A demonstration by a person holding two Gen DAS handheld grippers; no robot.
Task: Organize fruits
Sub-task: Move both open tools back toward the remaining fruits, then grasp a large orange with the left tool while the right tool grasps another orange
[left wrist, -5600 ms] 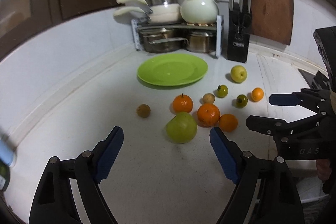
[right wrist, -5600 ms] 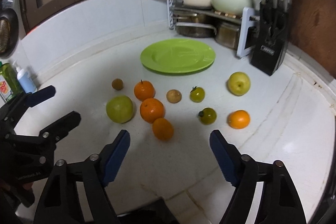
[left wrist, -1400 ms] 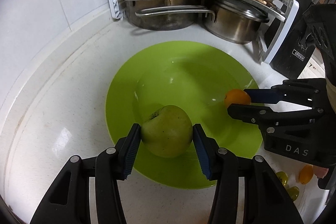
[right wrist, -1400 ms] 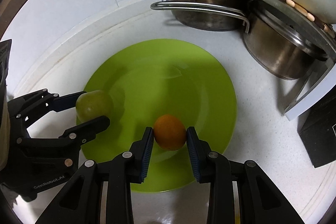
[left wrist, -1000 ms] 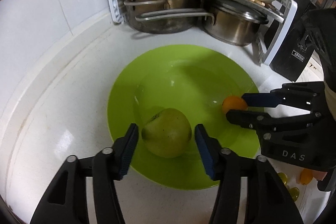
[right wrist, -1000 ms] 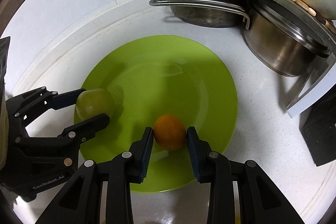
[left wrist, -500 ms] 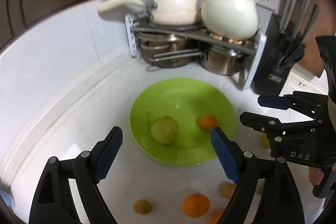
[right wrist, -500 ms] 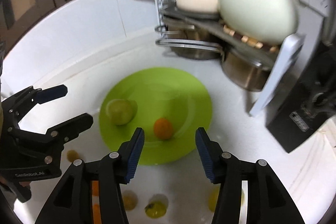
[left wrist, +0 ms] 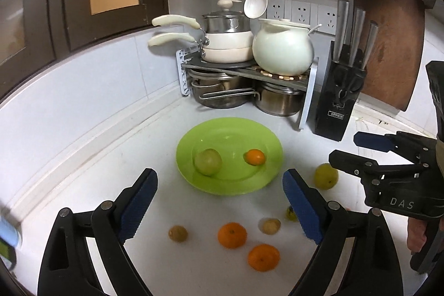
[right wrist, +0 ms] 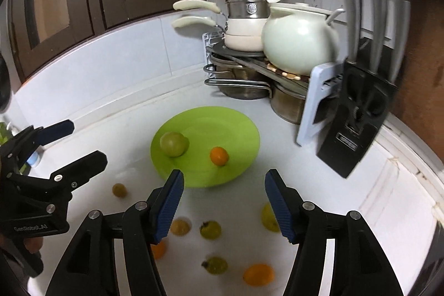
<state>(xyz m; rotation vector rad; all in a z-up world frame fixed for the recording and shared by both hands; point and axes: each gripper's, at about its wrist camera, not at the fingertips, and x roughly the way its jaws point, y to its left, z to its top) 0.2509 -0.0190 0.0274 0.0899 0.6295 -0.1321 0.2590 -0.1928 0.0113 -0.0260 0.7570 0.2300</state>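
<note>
A green plate [left wrist: 233, 182] [right wrist: 236, 129] lies on the white counter. A green apple [left wrist: 207, 161] [right wrist: 173, 144] and a small orange [left wrist: 254, 156] [right wrist: 219, 156] rest on it. My left gripper [left wrist: 219, 208] is open and empty, held back above the counter in front of the plate; it also shows in the right wrist view [right wrist: 70, 140]. My right gripper [right wrist: 223, 203] is open and empty, also short of the plate; it shows in the left wrist view too [left wrist: 349, 149]. Loose fruit lies nearer: two oranges [left wrist: 232, 235] [left wrist: 263, 257], a yellow apple [left wrist: 326, 176] and several small fruits [left wrist: 178, 233].
A pot rack [left wrist: 244, 71] with pans and a white pot stands behind the plate. A black knife block [left wrist: 342, 99] and a brown cutting board [left wrist: 388, 40] stand at the back right. A white ladle [left wrist: 255, 2] hangs above. Tiled wall curves along the left.
Both grippers opened, leaving the green apple and the small orange on the plate, then pulled back and up away from it. The loose fruit on the counter has come back into view.
</note>
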